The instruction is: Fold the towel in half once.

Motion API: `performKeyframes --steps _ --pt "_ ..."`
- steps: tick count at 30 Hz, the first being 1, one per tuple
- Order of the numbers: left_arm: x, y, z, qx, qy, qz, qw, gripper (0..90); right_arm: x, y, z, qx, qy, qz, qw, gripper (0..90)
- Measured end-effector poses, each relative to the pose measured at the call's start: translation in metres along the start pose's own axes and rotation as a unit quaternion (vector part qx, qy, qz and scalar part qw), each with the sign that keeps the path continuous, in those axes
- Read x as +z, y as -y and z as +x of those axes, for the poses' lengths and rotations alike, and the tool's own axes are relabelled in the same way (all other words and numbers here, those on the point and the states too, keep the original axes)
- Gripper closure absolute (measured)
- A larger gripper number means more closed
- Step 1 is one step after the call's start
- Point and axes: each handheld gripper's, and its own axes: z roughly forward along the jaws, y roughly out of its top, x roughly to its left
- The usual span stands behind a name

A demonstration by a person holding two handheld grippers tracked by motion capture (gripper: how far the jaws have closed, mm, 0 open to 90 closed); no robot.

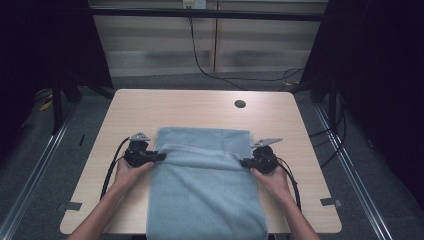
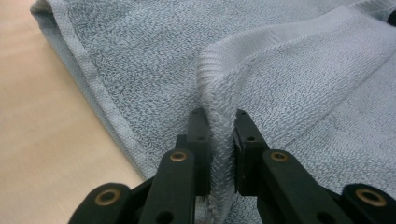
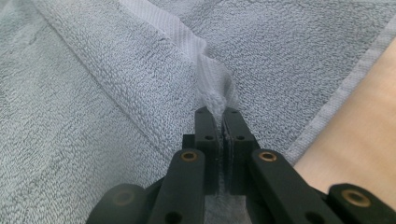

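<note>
Just plain grey towel (image 1: 205, 190), unmarked.

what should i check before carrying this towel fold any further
1. Left gripper clamped on the towel hem: ok, fabric is pinched between both jaws in the left gripper view.
2. Right gripper clamped on the opposite corner: ok, jaws nearly together on a thin bunch of cloth.
3. Both grippers level with each other across the towel: ok, in the high view they sit at about the same depth.
4. Folded edge straight between them: ok, it sags only slightly in the middle.
5. Bottom layer flat on the table: ok at the far end.
6. Near end of the towel: not ok, it hangs over the table's front edge.
</note>
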Motion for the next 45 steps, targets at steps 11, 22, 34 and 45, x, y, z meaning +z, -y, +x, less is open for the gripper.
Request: performKeyframes --steps 11,22,34,45 --pt "0.024 -0.025 0.024 -0.022 -0.009 -0.011 0.9997 80.1 0.024 -0.032 -0.037 0.021 0.032 -0.012 0.9992 86.7" --pt "0.030 -0.037 0.028 -0.033 -0.013 -0.017 0.9992 80.1 0.029 -0.040 -0.045 0.034 0.065 -0.022 0.9971 86.9" --pt "-0.056 -0.090 -0.005 0.008 0.005 -0.136 0.9907 80.1 -0.063 -0.084 -0.033 0.018 0.014 -0.176 0.9841 87.0" --pt "-0.132 -0.111 -0.048 0.062 0.030 -0.193 0.9789 80.2 -0.138 -0.118 -0.002 -0.025 0.007 -0.252 0.9674 87.1"
